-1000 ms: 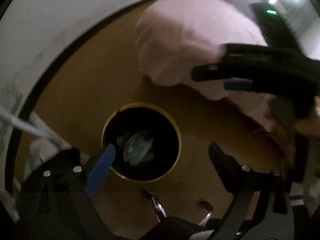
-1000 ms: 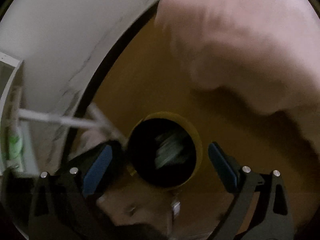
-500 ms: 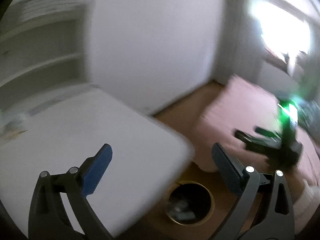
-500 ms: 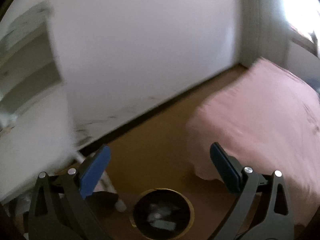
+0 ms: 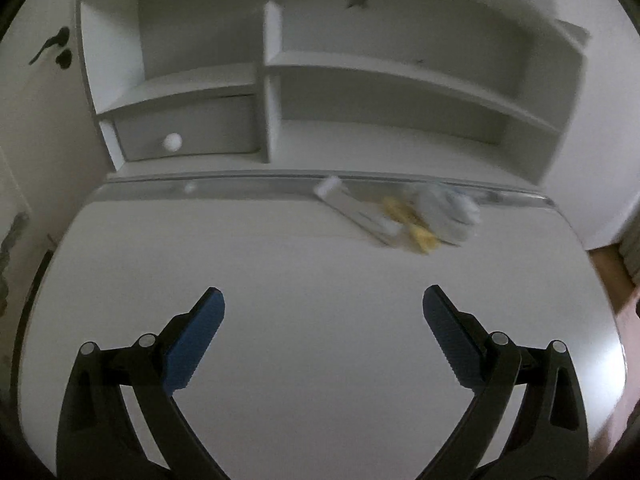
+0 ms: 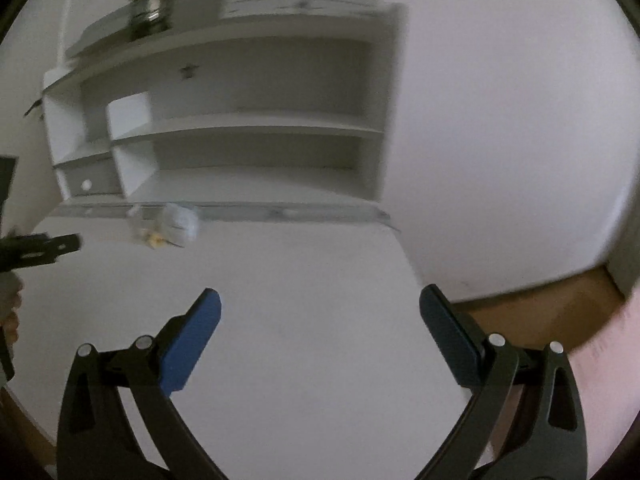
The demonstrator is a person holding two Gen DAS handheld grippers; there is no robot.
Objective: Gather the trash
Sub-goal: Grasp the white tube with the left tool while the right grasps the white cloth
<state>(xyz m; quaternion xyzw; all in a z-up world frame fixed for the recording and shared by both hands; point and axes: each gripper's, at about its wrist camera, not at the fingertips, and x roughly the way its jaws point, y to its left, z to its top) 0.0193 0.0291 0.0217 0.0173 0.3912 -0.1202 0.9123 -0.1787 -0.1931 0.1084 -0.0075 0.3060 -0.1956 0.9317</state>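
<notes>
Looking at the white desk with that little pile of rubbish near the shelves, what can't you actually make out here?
- Rubbish pile: motion-blurred in both views; the white and yellow pieces are unidentifiable.
- Dark object on the top shelf, right wrist view: smeared by blur.
- Left hand-held gripper: cut off by the right view's left edge.
- Desk: near edge hidden behind the gripper frame.

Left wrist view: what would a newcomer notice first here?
The small heap of trash, a white crumpled wad, a yellow scrap and a flat white strip, lies at the far edge of the white desk, right of centre. Behind it stands an empty white shelf unit. In front, the left gripper has wide, empty jaws.
</notes>
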